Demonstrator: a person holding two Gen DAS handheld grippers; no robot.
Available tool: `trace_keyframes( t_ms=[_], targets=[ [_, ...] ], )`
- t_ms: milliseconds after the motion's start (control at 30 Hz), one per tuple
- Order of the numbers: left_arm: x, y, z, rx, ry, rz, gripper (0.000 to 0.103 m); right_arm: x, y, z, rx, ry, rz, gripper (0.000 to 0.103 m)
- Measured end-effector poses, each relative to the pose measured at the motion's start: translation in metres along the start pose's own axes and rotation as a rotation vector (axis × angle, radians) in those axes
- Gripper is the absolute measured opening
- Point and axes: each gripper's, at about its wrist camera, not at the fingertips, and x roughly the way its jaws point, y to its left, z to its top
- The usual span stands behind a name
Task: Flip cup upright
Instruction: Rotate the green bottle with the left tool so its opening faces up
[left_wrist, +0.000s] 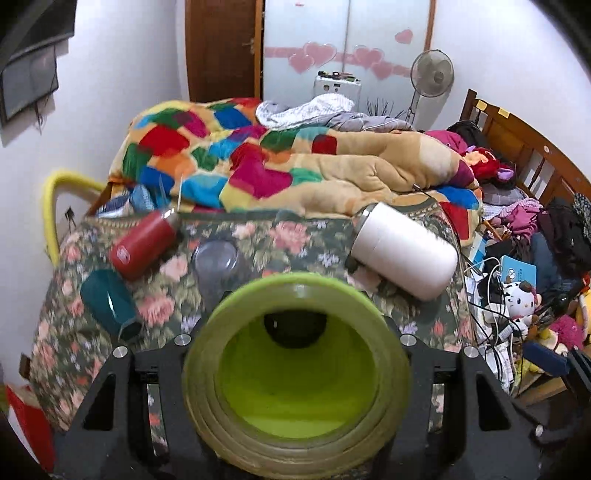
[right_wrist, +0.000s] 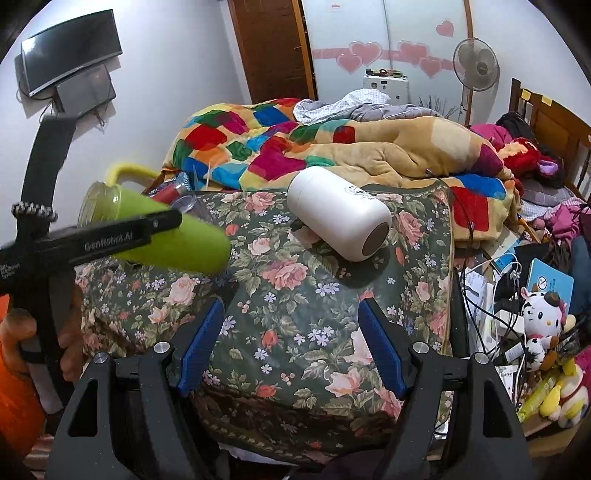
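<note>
Gripping the lime-green cup (right_wrist: 166, 240), left gripper (right_wrist: 155, 225) holds it sideways in the air above the floral bed cover (right_wrist: 295, 332), mouth toward its own camera. Right gripper (right_wrist: 290, 350) hangs open, holding nothing, near the lying white flask (right_wrist: 338, 212).

The one clearly readable text is "GenRobot.AI", in pale letters along the black finger of the left gripper (right_wrist: 162, 221) in the right wrist view, where it crosses the green cup (right_wrist: 173, 236). Smaller white lettering on the same gripper's body at the far left edge is too blurred to read. The white bottle (right_wrist: 338, 214) bears a small dark emblem, illegible, and the red bottle (left_wrist: 142, 245) a pale mark, also unreadable.
</note>
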Motion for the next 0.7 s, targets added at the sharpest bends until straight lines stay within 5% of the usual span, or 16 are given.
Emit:
trace_keyframes(
  t_ms=[700],
  targets=[
    [0.039,-0.017,-0.012,0.091,0.09,-0.006,0.062,-0.005,-0.016,0.01,0.01,-0.035,-0.09,0.073]
  ],
)
